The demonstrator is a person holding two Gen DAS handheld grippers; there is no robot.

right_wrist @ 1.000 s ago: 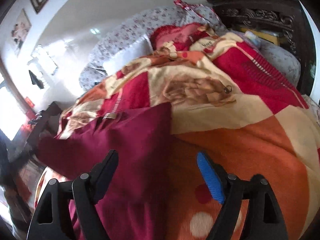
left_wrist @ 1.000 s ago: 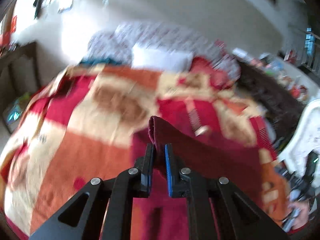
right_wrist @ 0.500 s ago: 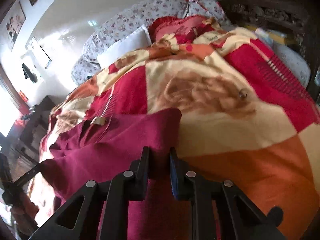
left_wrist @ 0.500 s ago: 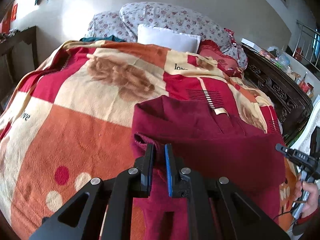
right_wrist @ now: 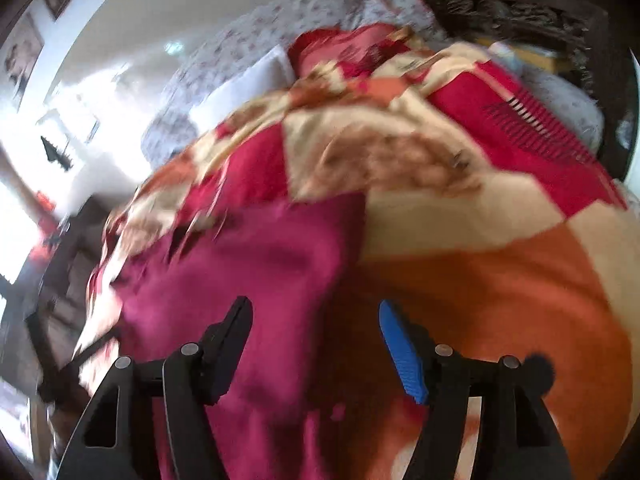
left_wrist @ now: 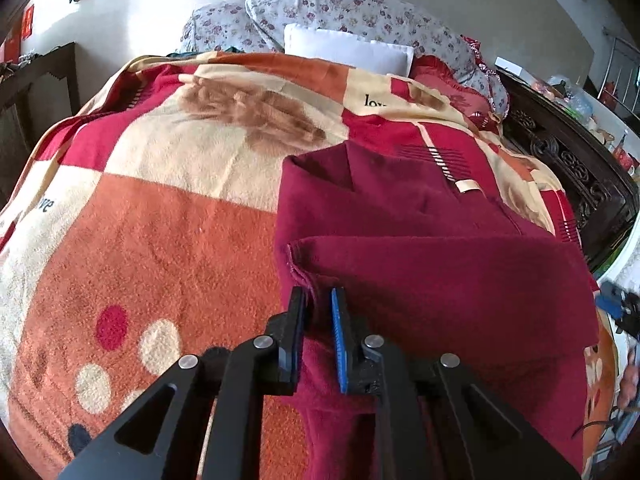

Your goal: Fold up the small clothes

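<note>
Since a second ago your left gripper (left_wrist: 319, 300) has carried its pinched hem down onto the bed, so the folded flap now lies flat across the maroon garment (left_wrist: 420, 240) instead of hanging in the air. In the left wrist view the jaws are nearly shut on that hem, the cloth bunched between the pads. The garment runs away from this gripper and off to its right, its long axis slanting toward the bed's far right corner, the collar and pale label at the far end. It sits on the right half of the blanket (left_wrist: 152, 248), close to the bed's right edge. The left side of the blanket carries nothing. At the right border your other hand shows only as a blur.

In the right wrist view, much blurred, your right gripper (right_wrist: 316, 308) has just been opening after a brief close; its jaws stand wide and hold nothing, with the garment's edge below the gap between them. The garment (right_wrist: 260, 272) lies ahead and to the left of this gripper, orange blanket (right_wrist: 500, 280) to its right. I judge the left hand the one in control of the fold: it alone has cloth, and a release would leave the flap where it lies.
</note>
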